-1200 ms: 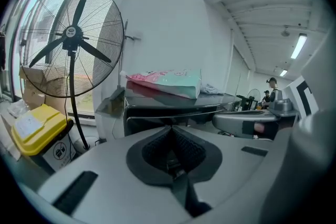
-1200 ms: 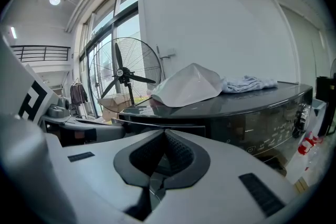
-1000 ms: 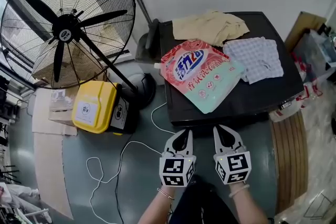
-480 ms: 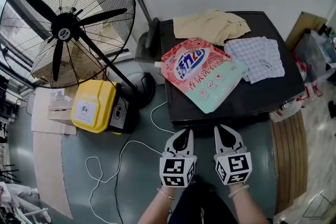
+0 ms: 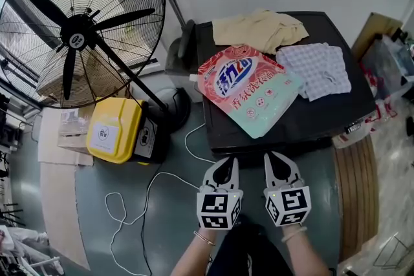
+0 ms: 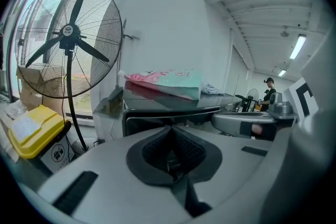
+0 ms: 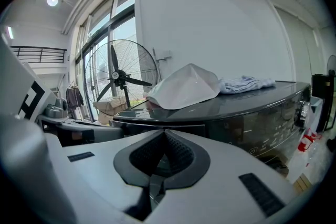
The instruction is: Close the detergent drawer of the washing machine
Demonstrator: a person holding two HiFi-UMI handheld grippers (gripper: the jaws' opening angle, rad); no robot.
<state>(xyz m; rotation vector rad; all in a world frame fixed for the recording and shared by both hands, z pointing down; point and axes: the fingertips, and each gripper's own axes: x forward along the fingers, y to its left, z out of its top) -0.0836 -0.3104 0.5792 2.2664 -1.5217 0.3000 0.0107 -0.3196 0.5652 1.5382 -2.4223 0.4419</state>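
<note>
The black washing machine (image 5: 336,114) stands in front of me, its front edge just beyond both grippers. Its detergent drawer front (image 6: 152,115) shows as a dark panel at the machine's upper left, also in the right gripper view (image 7: 173,124); how far out it stands I cannot tell. My left gripper (image 5: 227,163) (image 6: 170,131) is shut and holds nothing, a short way before that panel. My right gripper (image 5: 275,159) (image 7: 164,134) is beside it, also shut and holding nothing. Neither touches the machine.
On the machine's top lie a pink and green detergent bag (image 5: 246,88), a beige cloth (image 5: 259,29) and a checked cloth (image 5: 317,71). At the left stand a large floor fan (image 5: 77,29) and a yellow box (image 5: 115,130). A white cable (image 5: 149,197) trails on the floor.
</note>
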